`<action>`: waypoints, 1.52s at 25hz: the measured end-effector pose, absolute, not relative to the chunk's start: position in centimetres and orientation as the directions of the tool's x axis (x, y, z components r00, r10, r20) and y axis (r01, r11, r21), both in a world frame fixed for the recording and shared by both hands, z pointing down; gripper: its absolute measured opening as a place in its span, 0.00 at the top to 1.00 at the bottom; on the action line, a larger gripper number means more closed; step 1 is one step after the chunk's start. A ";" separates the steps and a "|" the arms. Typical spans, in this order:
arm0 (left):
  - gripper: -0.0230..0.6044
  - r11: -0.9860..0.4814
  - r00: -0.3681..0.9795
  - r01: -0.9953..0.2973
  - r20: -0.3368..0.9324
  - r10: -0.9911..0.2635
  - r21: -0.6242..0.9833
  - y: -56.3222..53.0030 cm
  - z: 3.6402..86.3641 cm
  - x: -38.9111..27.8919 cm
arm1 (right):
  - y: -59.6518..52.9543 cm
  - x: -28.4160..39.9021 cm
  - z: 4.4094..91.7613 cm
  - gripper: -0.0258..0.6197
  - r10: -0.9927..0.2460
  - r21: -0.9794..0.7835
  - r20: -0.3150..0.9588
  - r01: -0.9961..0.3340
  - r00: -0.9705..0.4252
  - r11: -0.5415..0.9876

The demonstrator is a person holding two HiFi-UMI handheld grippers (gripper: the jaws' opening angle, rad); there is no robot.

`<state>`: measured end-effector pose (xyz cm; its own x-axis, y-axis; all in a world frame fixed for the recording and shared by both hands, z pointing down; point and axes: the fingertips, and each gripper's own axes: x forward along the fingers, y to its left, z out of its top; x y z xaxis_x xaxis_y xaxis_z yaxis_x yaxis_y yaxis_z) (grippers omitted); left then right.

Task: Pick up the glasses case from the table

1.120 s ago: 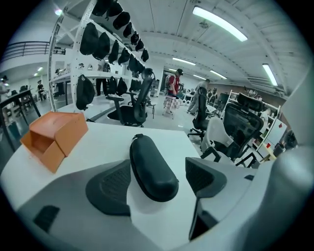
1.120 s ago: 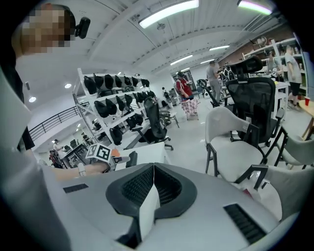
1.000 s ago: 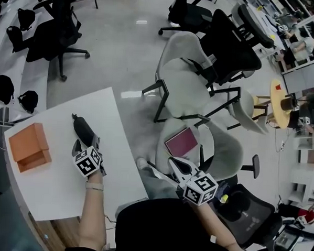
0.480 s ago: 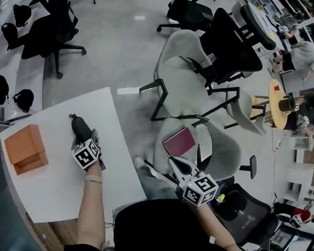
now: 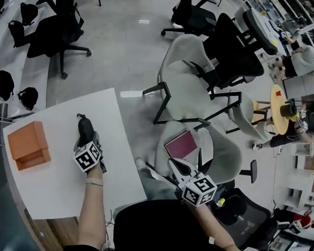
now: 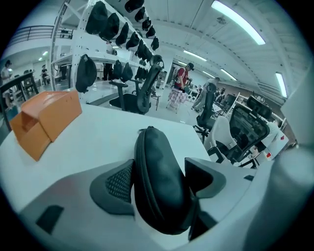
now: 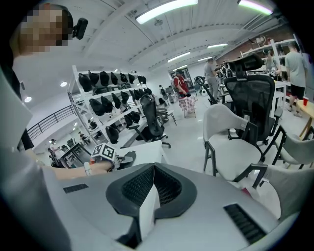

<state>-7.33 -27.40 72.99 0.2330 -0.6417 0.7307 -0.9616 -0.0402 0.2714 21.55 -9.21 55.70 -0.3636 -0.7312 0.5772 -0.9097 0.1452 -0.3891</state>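
The black zipped glasses case (image 6: 158, 179) stands on its edge on the white table (image 5: 54, 190), between the jaws of my left gripper (image 6: 162, 188). Those jaws are closing, and both pads lie against the case's sides. The case's far tip points away across the table. In the head view the case (image 5: 85, 128) sticks out ahead of the left gripper (image 5: 87, 140). My right gripper (image 7: 153, 185) is shut with nothing in it; it hangs off the table's right side (image 5: 177, 164), over a grey chair.
An orange box (image 5: 29, 146) sits at the table's left end, also in the left gripper view (image 6: 46, 117). A dark red notebook (image 5: 181, 142) lies on the grey chair beside the table. More office chairs (image 5: 191, 82) stand beyond on the floor.
The left gripper has stayed at the case, which now looks narrower and more in line with the jaws. The right gripper has not moved.
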 end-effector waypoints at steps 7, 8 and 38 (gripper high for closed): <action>0.48 -0.117 0.246 -0.968 0.739 -0.628 0.223 -24.3 71.5 -8.7 | -9.7 19.5 55.4 0.92 -0.719 -0.403 0.554 -0.891 -0.421 0.211; 0.48 -0.125 0.246 -0.968 0.749 -0.615 0.216 -23.5 71.7 -8.9 | -9.7 19.1 55.2 0.92 -0.715 -0.403 0.551 -0.887 -0.430 0.223; 0.45 -0.183 0.262 -0.964 0.782 -0.566 0.191 -18.6 71.9 -8.5 | -9.5 18.6 54.3 0.92 -0.699 -0.403 0.519 -0.862 -0.492 0.308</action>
